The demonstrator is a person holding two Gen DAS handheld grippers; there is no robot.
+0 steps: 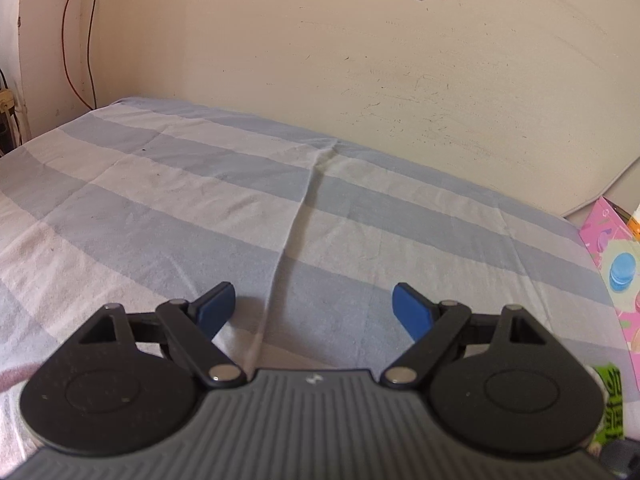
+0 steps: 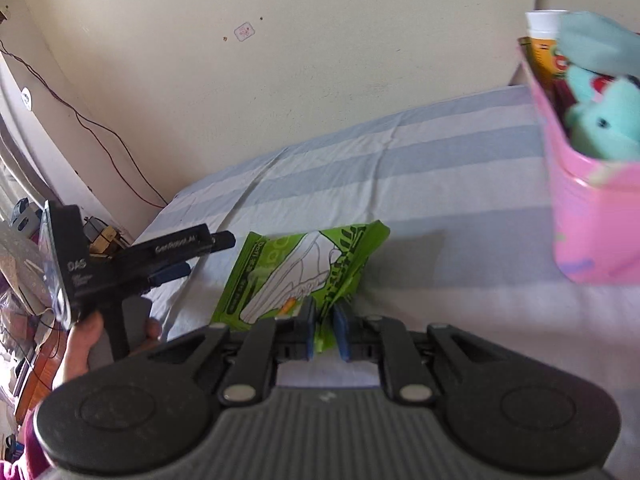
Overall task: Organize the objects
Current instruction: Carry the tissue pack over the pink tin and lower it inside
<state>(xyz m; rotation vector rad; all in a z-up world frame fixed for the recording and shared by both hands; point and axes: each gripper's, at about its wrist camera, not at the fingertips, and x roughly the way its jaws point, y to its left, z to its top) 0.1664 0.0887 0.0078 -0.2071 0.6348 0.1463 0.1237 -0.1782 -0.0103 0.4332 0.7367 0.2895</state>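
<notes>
The right gripper [image 2: 323,330] has its jaws pinched on the near edge of a green packet [image 2: 300,272] printed with a white shoe drawing; the packet stands up off the bed [image 2: 440,168] at a tilt, its far corners in the air, which suggests it is being carried rather than resting flat; gripping by a thin edge keeps the blue pads clear of the sheet. To the far right a pink storage bin [image 2: 592,232] sits on the bed, already holding a teal plush toy [image 2: 604,120] and a white-capped bottle [image 2: 544,40] at its far corner; judging by the task, this bin is the likely home for the packet, and it lies well apart from the packet, up and to the right.

The left gripper [image 1: 314,306] hovers low over the striped sheet with its jaws spread wide and nothing between them; in the right wrist view it appears at the left, held by a hand [image 2: 86,340] and parked out of the way, presumably to leave the path to the bin free. From its own camera a sliver of the pink bin [image 1: 612,264] shows at the right edge; a crease in the sheet [image 1: 296,216] runs from near to far beneath it.
</notes>
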